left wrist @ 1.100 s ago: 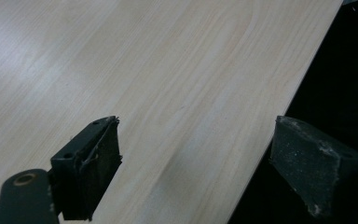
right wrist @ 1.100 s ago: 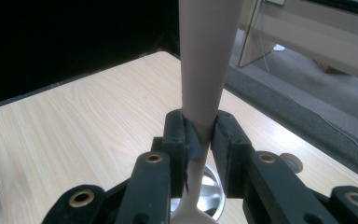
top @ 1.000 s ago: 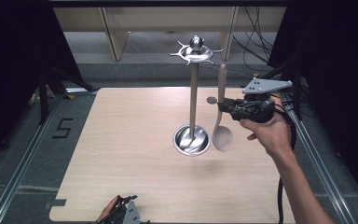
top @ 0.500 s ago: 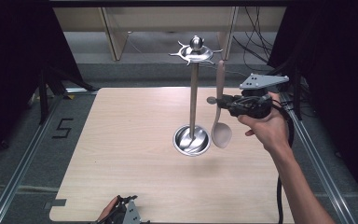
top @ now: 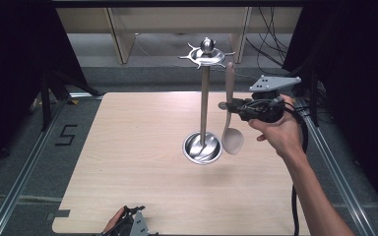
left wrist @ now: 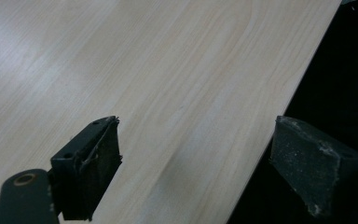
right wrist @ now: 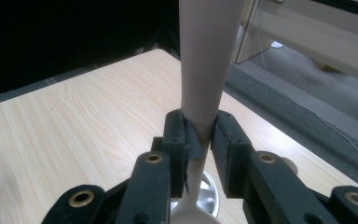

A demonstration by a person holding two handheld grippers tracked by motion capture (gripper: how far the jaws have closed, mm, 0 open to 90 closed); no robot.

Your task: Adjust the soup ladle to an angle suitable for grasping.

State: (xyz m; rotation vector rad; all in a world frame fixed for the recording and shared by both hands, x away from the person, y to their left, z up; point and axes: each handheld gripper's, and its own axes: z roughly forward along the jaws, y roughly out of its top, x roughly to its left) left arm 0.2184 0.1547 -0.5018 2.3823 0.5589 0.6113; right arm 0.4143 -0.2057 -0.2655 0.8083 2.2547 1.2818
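On the wide wooden table (top: pixel 128 162) stands a tall metal stand (top: pixel 204 103) with a round base and little hooks on top. Just to its right, the right gripper (top: pixel 229 106) pinches a pale spoon (top: pixel 230 118) by the thin part of its handle. The spoon hangs straight up and down, bowl at the bottom near the base, handle tip up beside the hooks. It looks like the tip must go left and up to reach a hook. Far off, at the near table edge, the left gripper (left wrist: pixel 196 172) sits with its jaws spread wide and holds nothing.
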